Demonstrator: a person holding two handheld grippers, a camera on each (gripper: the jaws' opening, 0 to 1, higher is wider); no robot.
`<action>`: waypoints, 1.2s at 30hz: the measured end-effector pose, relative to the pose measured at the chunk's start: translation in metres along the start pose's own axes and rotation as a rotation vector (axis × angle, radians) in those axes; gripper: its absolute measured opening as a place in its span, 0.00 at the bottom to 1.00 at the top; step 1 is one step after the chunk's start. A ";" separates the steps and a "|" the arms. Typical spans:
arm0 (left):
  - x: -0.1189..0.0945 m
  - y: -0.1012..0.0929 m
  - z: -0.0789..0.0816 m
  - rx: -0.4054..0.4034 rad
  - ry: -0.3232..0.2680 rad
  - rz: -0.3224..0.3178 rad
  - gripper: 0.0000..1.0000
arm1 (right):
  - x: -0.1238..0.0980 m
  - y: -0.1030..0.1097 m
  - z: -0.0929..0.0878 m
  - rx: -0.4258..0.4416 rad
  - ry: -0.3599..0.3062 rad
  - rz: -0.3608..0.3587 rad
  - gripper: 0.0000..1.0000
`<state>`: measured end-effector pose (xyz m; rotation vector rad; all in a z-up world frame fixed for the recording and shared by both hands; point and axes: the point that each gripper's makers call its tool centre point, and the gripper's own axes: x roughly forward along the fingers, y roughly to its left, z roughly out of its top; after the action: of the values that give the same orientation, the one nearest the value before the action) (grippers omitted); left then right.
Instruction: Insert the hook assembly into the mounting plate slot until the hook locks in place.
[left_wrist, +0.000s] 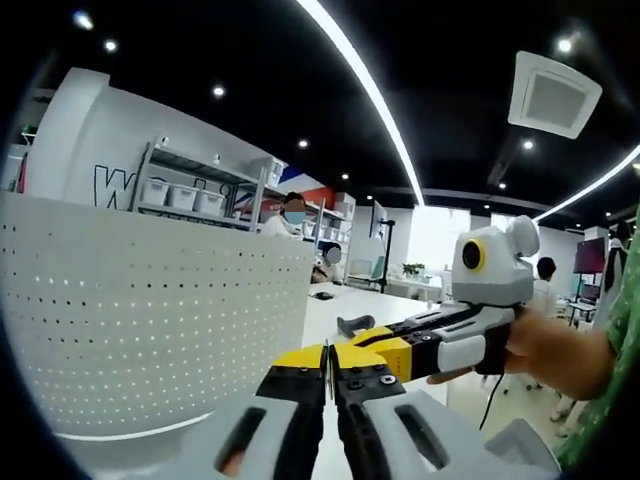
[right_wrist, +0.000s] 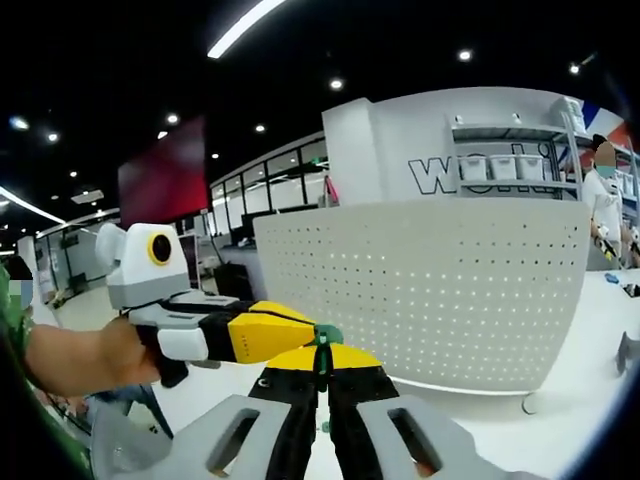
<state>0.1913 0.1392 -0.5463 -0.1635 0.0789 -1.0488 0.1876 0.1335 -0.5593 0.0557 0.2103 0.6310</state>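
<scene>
Jaws of my left gripper (left_wrist: 330, 372) rise from the bottom of the left gripper view, black with yellow tips, and they stand pressed together with nothing visible between them. Behind them is the white perforated metal panel (left_wrist: 150, 320), curved and upright on the white tabletop (left_wrist: 345, 305). My right gripper (left_wrist: 375, 345) comes in from the right, held by my hand (left_wrist: 545, 350); its yellow tips reach just beside the tips of the left one. A small dark object (left_wrist: 352, 324) lies on the tabletop behind the tips; I cannot tell what it is. In the background stand grey metal shelves with white bins (left_wrist: 190, 190), and a few people are at far desks.

In the right gripper view, my right gripper (right_wrist: 322, 368) has its two jaws closed on a small green hook piece (right_wrist: 324, 338), which sticks up from between the yellow tips. My left gripper (right_wrist: 300, 332) enters from the left, held by my other hand (right_wrist: 85, 355), and its yellow tip touches the same green piece; whether it also grips it I cannot tell. The perforated panel (right_wrist: 440, 290) stands behind, upright on the tabletop (right_wrist: 560, 400), apart from the green piece. A grey foot (right_wrist: 530, 404) supports its lower edge.
</scene>
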 end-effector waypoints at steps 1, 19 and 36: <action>0.000 0.000 0.000 0.000 0.000 -0.001 0.02 | 0.000 0.000 0.000 -0.001 0.000 0.001 0.01; -0.010 0.020 -0.007 0.094 0.024 0.047 0.03 | -0.010 -0.004 0.010 -0.003 -0.009 -0.015 0.01; -0.001 0.012 -0.008 0.060 0.020 0.000 0.02 | -0.005 0.035 0.013 0.010 0.011 0.119 0.01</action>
<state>0.1999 0.1451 -0.5559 -0.0990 0.0656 -1.0520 0.1661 0.1595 -0.5419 0.0753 0.2222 0.7490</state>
